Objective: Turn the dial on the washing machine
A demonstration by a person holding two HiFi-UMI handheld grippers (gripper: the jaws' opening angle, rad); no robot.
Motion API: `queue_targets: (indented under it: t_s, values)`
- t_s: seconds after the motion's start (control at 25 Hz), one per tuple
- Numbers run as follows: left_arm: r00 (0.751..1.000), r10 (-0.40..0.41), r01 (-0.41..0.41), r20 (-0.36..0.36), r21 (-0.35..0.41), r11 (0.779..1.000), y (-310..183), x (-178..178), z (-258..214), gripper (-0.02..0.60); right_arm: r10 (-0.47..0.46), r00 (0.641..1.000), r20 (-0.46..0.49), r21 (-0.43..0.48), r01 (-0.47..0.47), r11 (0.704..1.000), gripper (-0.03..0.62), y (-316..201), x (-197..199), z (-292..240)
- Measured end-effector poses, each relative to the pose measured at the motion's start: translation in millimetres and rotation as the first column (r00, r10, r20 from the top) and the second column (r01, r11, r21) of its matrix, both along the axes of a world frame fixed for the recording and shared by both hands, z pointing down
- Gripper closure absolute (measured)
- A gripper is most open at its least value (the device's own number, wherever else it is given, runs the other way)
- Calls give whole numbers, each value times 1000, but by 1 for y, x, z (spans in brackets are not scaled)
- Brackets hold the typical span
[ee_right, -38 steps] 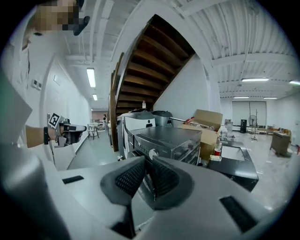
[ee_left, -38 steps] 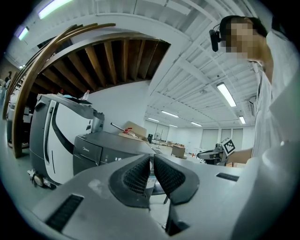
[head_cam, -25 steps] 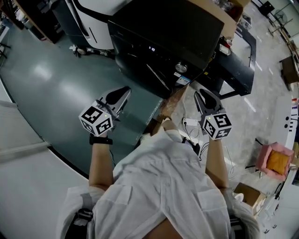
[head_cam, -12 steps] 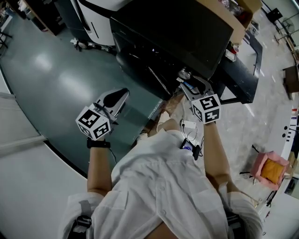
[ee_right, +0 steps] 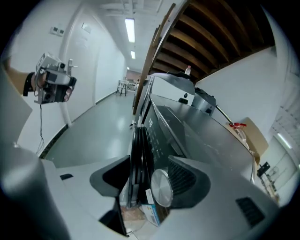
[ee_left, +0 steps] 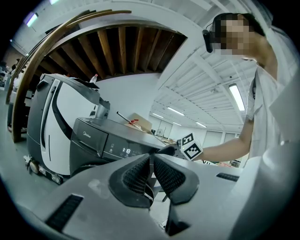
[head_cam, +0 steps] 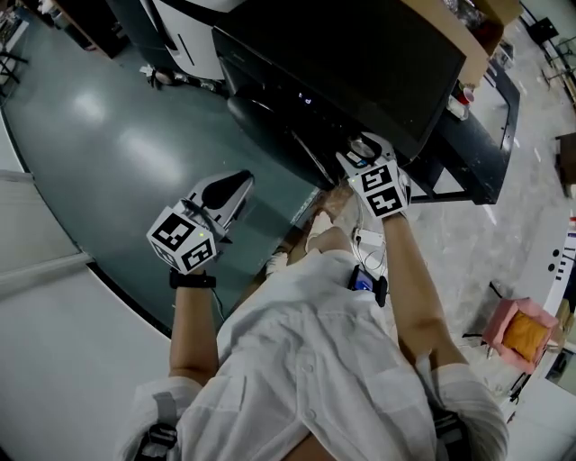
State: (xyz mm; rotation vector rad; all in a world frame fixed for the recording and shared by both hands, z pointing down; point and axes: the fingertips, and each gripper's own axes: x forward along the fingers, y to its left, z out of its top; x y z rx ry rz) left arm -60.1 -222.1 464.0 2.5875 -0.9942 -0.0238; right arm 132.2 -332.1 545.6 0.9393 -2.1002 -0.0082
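Note:
The dark washing machine [head_cam: 342,63] stands ahead of me, its lit control panel [ee_left: 117,151] facing me. Its round silver dial [ee_right: 161,187] sits at the panel's right end, and in the head view the dial [head_cam: 363,146] peeks out just past my right gripper [head_cam: 364,158]. In the right gripper view that gripper [ee_right: 147,182] is open, with the dial between its jaws, close against the right-hand finger [ee_right: 182,180] and a wide gap to the other. My left gripper [head_cam: 227,187] hangs over the green floor, left of the machine, shut [ee_left: 151,174] on nothing.
The machine's round door [ee_right: 138,154] is below and left of the dial. A white appliance [head_cam: 184,27] stands to the machine's left, a cardboard box [head_cam: 450,36] lies on its top. A dark frame [head_cam: 468,153] stands on its right and a pink box [head_cam: 520,326] lies on the floor.
My right gripper has moved forward from near my body up to the dial, which now lies between its jaws. The left gripper has stayed about where it was.

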Motion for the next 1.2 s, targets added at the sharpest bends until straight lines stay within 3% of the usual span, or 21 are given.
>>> queue_targets:
  t_s: [0.12,0.44,1.0,1.2]
  values:
    - [1000,1,-1,3,-10,1000,1,0,3,565,-2,999,-53,48,4,999,350,0,6,7]
    - [1000,-1,1,-4,-14,1000,0,1,5,565,77,997,28,76,-79,994,305,11,20,-1]
    - [1000,19,-19,-10,-11,1000,4,8,4,565,197,973,120,0,-198,980,253,26,33,11]
    - [1000,24,-24,-9,-9,1000,6,10,4,565,278,951,134,-125,-262,957,241,32,42,27]
